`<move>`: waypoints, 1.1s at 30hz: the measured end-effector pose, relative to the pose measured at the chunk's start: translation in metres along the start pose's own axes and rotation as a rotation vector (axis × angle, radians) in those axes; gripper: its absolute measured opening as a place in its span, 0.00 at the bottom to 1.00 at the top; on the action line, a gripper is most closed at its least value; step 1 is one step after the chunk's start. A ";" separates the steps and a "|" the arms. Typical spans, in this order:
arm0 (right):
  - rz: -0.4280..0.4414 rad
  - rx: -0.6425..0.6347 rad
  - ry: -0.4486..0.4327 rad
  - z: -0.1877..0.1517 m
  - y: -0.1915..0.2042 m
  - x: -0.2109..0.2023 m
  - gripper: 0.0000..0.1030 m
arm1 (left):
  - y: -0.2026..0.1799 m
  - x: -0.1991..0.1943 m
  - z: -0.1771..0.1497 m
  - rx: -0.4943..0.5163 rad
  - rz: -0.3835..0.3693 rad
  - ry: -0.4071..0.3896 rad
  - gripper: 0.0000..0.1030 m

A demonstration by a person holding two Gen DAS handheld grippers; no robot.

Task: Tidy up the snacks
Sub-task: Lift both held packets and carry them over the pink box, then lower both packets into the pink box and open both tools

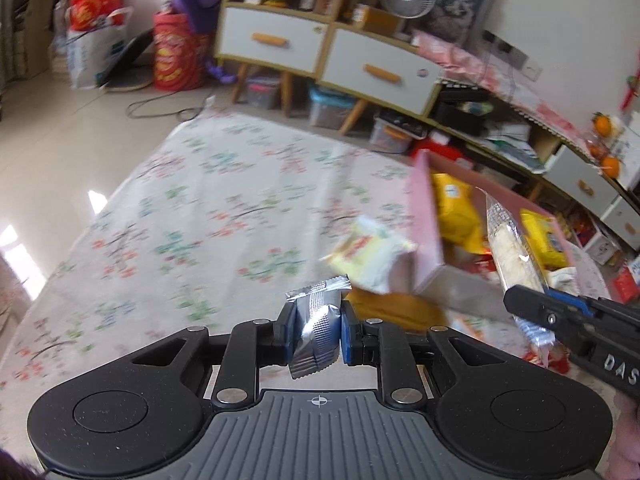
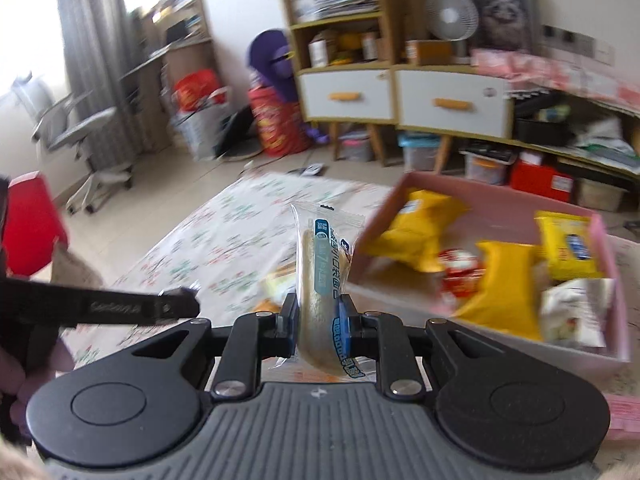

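Silver foil showed nearest in the left wrist view: the left gripper [image 1: 314,334] was clamped on a small silver packet [image 1: 316,330], its lower end hidden behind the fingers. Only the right wrist view showed the right gripper [image 2: 318,322] clamped on a clear-wrapped bread stick [image 2: 320,276], long axis upright, pointing away over the floral tablecloth [image 2: 208,248]. Beyond it stood the pink box [image 2: 492,196] holding blurred yellow bags [image 2: 420,236], its near right corner cut off.
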State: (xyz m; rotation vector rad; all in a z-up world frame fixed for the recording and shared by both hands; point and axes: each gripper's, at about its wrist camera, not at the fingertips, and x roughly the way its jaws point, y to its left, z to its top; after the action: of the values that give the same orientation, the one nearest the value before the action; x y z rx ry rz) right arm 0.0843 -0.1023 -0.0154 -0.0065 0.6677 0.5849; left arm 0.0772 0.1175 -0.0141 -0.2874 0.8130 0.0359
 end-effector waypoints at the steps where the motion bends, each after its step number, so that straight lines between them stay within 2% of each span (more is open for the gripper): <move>1: -0.010 0.015 -0.009 0.001 -0.008 -0.002 0.17 | -0.008 0.001 0.001 0.014 -0.009 -0.005 0.18; 9: -0.082 0.092 -0.033 -0.006 -0.059 -0.012 0.17 | -0.067 0.012 0.010 0.093 -0.089 -0.037 0.18; 16: -0.095 0.136 -0.056 -0.009 -0.085 -0.013 0.17 | -0.114 0.033 0.014 0.181 -0.143 -0.051 0.19; 25: -0.111 0.127 -0.068 -0.001 -0.105 0.005 0.17 | -0.123 0.080 0.018 0.224 -0.080 -0.011 0.19; 33: -0.126 0.142 -0.085 0.002 -0.113 0.021 0.17 | -0.122 0.097 0.020 0.212 -0.063 0.003 0.19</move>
State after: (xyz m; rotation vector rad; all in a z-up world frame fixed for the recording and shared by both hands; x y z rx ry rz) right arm 0.1566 -0.1859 -0.0460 0.1073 0.6202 0.4134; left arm 0.1759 -0.0022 -0.0418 -0.1131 0.8035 -0.1093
